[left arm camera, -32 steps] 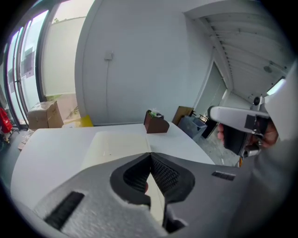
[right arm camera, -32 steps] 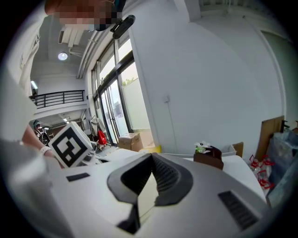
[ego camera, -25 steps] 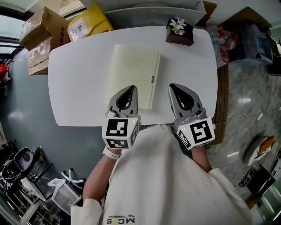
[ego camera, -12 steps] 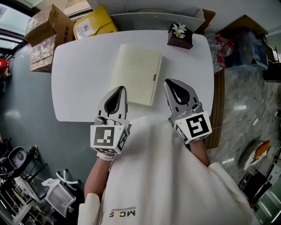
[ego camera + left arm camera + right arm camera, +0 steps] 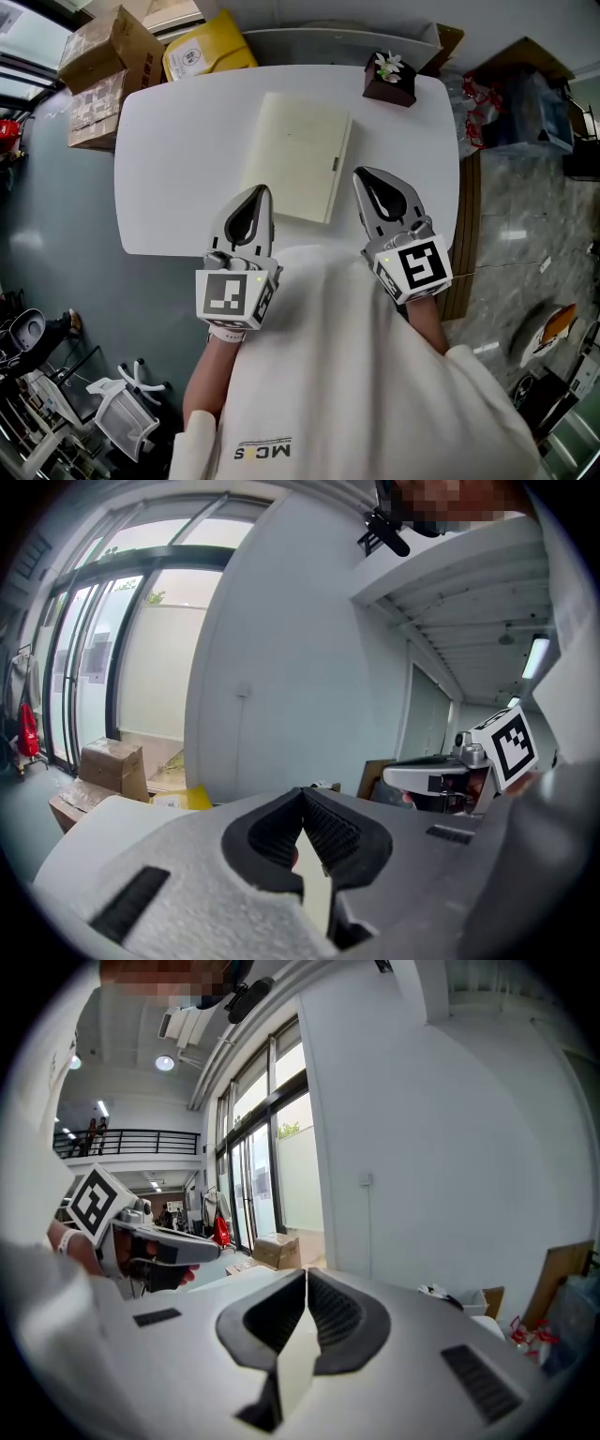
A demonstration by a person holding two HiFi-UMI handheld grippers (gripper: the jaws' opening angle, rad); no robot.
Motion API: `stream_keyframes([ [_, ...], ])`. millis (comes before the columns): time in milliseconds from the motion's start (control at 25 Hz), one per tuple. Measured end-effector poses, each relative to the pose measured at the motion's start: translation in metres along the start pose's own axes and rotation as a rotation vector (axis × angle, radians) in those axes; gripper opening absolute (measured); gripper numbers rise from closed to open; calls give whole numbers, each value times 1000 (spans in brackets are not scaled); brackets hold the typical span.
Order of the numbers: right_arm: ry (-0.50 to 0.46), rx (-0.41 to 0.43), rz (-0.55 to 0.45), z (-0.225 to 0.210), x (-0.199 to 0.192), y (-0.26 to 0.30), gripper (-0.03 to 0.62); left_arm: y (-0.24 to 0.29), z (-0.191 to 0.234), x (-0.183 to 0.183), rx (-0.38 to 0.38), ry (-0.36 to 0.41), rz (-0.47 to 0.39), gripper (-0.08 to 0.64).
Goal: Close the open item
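My left claw (image 5: 259, 193) and right claw (image 5: 363, 178) are both clenched on nothing, held above the near edge of the white counter (image 5: 169, 150). The cream book (image 5: 298, 155) lies flat on the counter, cover shut, just ahead of them.

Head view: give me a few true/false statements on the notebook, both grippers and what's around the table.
1. The cream notebook lies flat and closed on the white table. True.
2. The left gripper is clamped on the notebook. False: its fingers are shut with nothing between them.
3. A dark box with white flowers sits at the table's far right corner. True.
4. The right gripper is open. False: its fingers are shut, empty.
5. The cardboard boxes stand on the table. False: they are off it, past its far left corner.
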State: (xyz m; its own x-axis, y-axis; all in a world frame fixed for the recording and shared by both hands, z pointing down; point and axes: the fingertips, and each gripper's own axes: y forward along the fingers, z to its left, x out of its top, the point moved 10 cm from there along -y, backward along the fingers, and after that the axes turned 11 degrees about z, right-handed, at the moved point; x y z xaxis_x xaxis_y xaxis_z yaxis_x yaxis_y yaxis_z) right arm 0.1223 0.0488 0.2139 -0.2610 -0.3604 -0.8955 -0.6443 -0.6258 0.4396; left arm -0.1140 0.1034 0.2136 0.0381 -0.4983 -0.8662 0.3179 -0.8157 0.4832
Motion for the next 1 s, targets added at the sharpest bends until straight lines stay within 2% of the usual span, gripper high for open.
stream_keyframes([
  [1000, -7, 4, 11, 14, -3, -8, 15, -7, -5, 3, -24, 4, -8, 25],
])
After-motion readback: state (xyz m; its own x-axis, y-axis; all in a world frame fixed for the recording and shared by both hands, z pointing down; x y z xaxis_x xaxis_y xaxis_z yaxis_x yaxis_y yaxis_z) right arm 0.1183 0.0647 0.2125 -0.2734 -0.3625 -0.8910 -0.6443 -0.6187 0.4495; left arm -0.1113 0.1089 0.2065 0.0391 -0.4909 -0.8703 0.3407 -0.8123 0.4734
